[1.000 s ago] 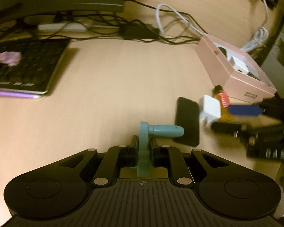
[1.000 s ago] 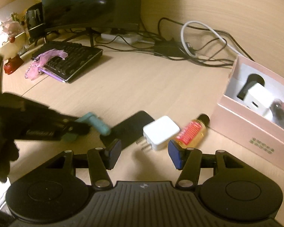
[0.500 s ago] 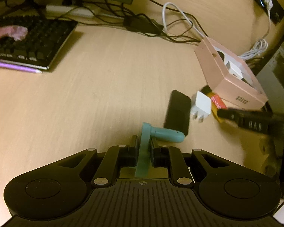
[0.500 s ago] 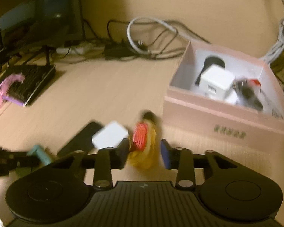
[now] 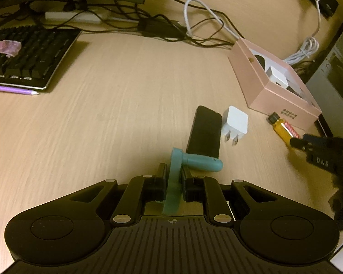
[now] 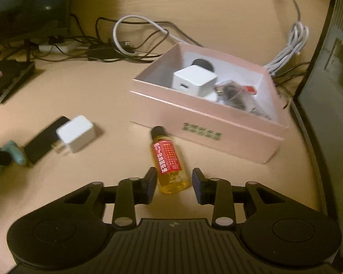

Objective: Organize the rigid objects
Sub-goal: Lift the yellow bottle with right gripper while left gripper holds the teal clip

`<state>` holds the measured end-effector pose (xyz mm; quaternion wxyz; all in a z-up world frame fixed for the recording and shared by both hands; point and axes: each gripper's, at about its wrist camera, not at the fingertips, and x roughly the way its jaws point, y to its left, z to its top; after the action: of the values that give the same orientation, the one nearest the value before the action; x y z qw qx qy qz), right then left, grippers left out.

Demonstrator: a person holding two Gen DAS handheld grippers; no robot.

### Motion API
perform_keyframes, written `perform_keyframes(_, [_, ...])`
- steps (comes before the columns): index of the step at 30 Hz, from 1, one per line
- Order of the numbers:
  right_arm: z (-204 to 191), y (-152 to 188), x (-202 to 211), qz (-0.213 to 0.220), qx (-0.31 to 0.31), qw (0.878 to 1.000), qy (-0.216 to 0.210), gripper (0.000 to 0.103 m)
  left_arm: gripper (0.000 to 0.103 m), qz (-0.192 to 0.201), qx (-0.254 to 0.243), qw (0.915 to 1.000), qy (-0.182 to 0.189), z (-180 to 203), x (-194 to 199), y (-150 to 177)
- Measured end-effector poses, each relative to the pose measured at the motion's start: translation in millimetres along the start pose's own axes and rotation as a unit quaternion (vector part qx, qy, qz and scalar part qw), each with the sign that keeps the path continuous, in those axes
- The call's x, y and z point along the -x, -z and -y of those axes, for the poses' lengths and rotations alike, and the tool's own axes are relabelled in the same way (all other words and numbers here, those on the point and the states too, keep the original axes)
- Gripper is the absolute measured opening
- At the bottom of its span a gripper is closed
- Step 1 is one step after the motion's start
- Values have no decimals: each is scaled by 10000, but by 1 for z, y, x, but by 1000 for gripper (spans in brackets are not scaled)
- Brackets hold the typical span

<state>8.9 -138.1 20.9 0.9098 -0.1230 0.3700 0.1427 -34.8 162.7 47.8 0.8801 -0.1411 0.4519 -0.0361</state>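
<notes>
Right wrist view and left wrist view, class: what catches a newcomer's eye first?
The yellow bottle with a red label lies on the desk between the open fingers of the right hand-held gripper, before the pink box. In the left view, the left hand-held gripper clamps a teal handle.

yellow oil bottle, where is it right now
The yellow oil bottle lies on the desk between the open right gripper fingers, its black cap pointing at the pink box just beyond.

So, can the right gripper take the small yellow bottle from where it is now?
Probably yes. The right gripper is open, its fingers either side of the yellow bottle, which lies flat on the desk; nothing sits between them.
</notes>
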Motion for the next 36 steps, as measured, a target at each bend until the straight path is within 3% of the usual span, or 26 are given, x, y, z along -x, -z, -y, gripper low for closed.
perform_keyframes(5, [11,-2,-2,230,207,9945,1004,39,16,61,-50,10000,-40,6,1,5])
perform_keyframes(7, [21,0,1,263,-64,9966,778,43,17,62,-132,9999,66,8,1,7])
perform_keyframes(10, [27,3,5,244,-414,9986,228,65,17,87,-211,9997,44,11,2,8])
perform_keyframes(20, [12,-15,-39,-84,-1014,9948,-70,76,17,75,-720,9966,-383,32,2,11])
perform_keyframes(25, [2,-25,-52,39,-937,9956,-32,80,17,169,-898,9947,-478,37,4,18])
perform_keyframes(28, [-2,-29,-56,81,-883,9960,-74,80,17,237,-1021,9933,-497,39,5,21])
perform_keyframes(30, [-2,-30,-55,81,-847,9963,-103,75,16,241,-1062,9930,-466,39,5,21])
perform_keyframes(33, [-1,-29,-46,37,-774,9967,-239,59,16,269,-1141,9924,-379,39,6,23])
perform_keyframes(36, [3,-23,-29,66,-642,9973,-336,59,15,266,-1345,9901,-306,40,5,23])
